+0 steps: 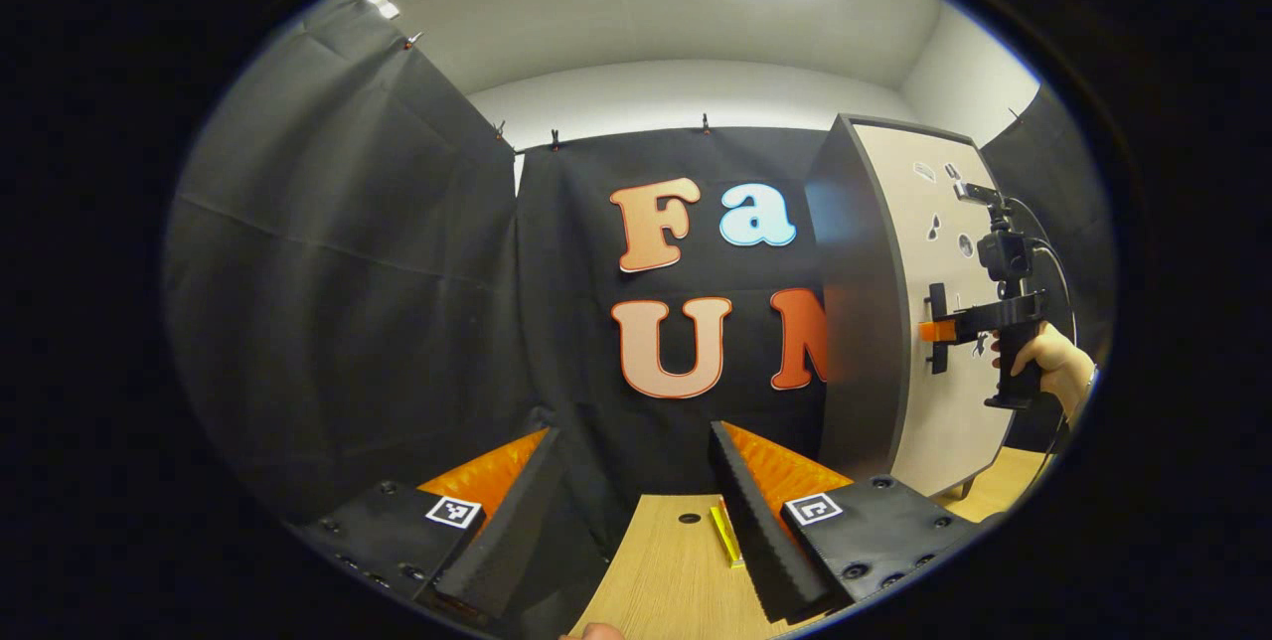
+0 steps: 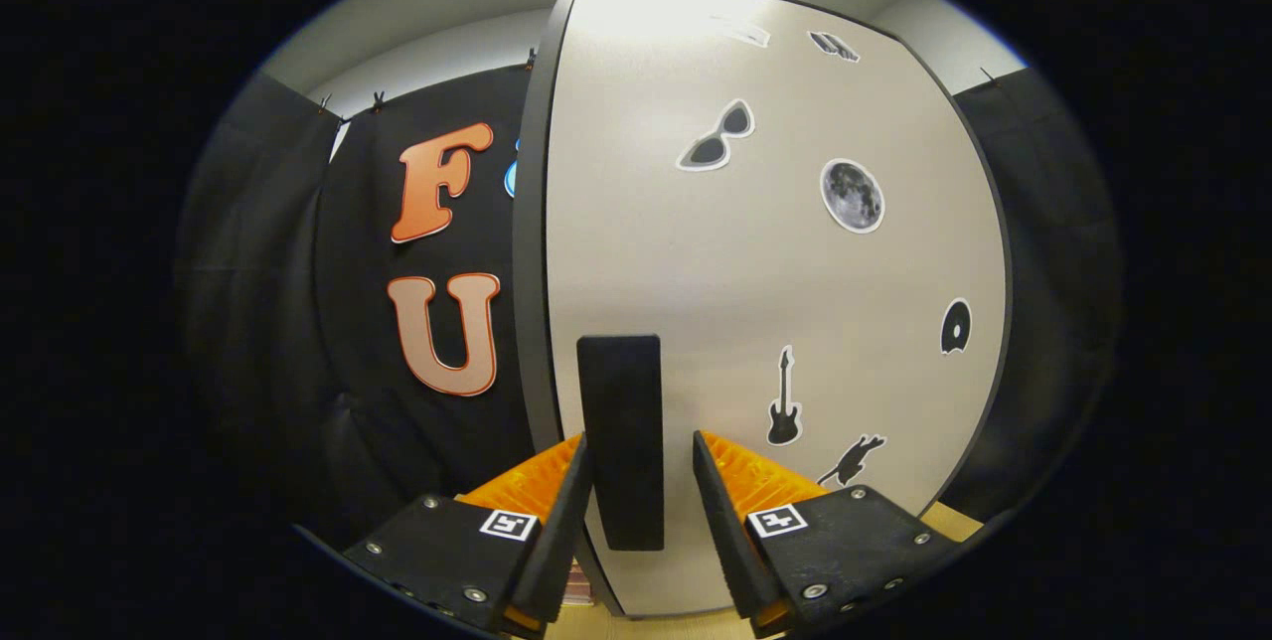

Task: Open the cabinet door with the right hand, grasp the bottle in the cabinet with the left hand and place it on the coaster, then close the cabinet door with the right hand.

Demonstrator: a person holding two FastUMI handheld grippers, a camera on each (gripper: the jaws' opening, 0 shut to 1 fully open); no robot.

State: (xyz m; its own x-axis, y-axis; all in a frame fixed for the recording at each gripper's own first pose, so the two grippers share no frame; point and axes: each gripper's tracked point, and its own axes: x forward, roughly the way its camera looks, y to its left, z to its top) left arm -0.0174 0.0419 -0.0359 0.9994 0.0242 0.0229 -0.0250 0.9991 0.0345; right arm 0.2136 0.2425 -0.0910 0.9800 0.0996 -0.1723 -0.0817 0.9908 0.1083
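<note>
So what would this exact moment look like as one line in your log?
stage: door opening | right gripper: fingers around cabinet door handle, contact unclear | left gripper: open, empty, above table

Right gripper fingers astride door handle

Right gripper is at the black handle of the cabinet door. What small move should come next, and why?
Probably close the right gripper on the black upright bar handle, then pull. Its fingers stand on either side of the handle with gaps, and the pale cabinet door looks shut. The left gripper waits open over the wooden table.
</note>
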